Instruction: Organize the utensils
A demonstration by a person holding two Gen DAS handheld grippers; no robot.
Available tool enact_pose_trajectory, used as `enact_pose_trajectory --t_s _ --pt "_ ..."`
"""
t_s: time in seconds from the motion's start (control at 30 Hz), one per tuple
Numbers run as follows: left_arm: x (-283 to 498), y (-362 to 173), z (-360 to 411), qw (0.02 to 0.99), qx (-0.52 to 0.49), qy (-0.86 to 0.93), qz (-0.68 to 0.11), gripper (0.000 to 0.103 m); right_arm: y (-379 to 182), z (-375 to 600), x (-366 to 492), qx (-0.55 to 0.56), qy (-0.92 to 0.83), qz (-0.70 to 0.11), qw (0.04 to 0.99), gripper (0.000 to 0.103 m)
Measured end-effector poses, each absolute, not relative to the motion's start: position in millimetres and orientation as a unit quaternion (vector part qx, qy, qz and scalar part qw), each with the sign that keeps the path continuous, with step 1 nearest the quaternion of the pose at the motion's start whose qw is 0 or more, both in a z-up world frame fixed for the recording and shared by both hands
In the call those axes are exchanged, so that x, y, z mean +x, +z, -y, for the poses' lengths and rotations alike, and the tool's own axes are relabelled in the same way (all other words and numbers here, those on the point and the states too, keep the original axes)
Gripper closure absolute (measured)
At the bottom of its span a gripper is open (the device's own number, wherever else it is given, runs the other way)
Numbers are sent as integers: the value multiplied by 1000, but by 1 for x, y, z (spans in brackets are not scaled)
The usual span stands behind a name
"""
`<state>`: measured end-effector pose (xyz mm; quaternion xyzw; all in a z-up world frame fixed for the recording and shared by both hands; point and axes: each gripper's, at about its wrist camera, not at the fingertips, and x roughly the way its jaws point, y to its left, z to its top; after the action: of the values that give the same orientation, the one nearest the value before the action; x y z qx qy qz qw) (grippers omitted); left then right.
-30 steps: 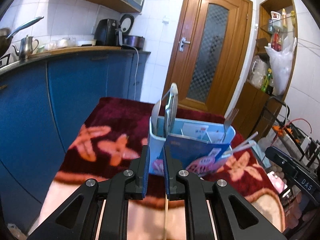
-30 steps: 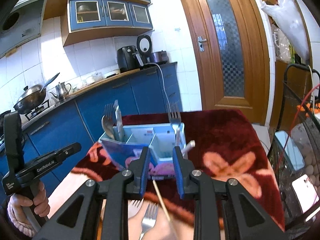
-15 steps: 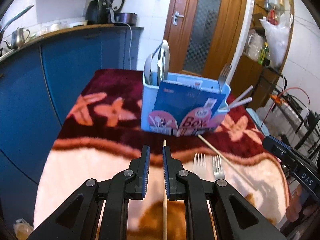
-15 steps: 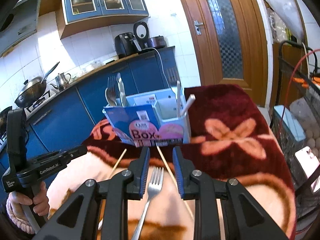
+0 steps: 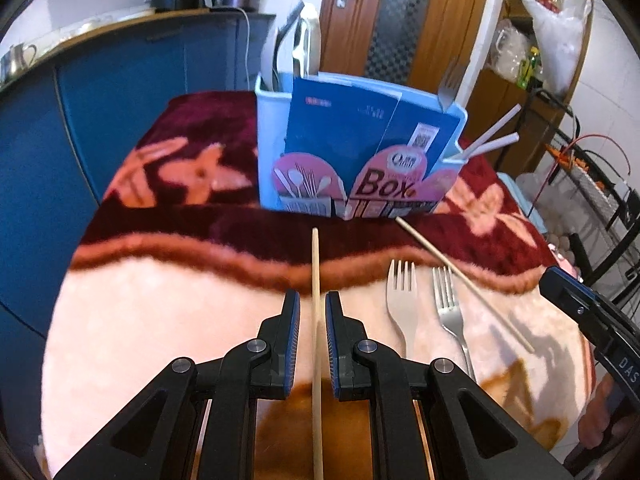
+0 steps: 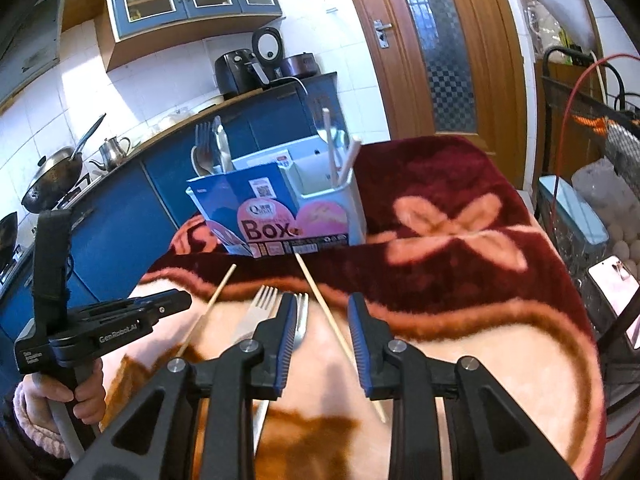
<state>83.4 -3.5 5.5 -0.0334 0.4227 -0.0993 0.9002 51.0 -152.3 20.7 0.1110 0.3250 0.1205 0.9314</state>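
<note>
On the blanket-covered table, this moment reads:

Utensil box point(image 5: 360, 152): stands upright at the far middle of the blanket point(image 5: 160, 320); blue, with a pink "Box" label facing the cameras.
Box contents: cutlery upright in the left compartment point(image 6: 212, 148); one fork point(image 5: 448, 84) and two white sticks point(image 5: 492, 136) at the right end.
Left chopstick point(image 5: 316, 300): lies flat, pointing near to far, short of the box.
Right chopstick point(image 5: 460, 276): lies slanted, its far tip just beside the box's base.
Two forks point(image 5: 400, 300): lie side by side between the two chopsticks, tines toward the box.
Left gripper point(image 5: 313, 304): tongs slightly apart, straddling the left chopstick; pads not pressing it.
Right gripper point(image 6: 322, 312): tongs apart and opening, above the right chopstick; nothing clamped.
Person's hand point(image 6: 80, 396): grasps the left gripper's handle, near left in the right wrist view.
</note>
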Motion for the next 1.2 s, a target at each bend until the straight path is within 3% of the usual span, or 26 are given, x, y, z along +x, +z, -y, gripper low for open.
enact_pose_trajectory --t_s 0.9,0.97,1.2 --pt "145 -13 16 860 -32 -120 -495 91 -4 163 65 126 120 -353 919 74" --pt "146 -14 16 860 -34 -123 -494 97 -3 162 66 121 120 -355 919 74" --pt "141 -11 3 870 -68 -120 -473 98 2 149 74 95 124 -365 918 74"
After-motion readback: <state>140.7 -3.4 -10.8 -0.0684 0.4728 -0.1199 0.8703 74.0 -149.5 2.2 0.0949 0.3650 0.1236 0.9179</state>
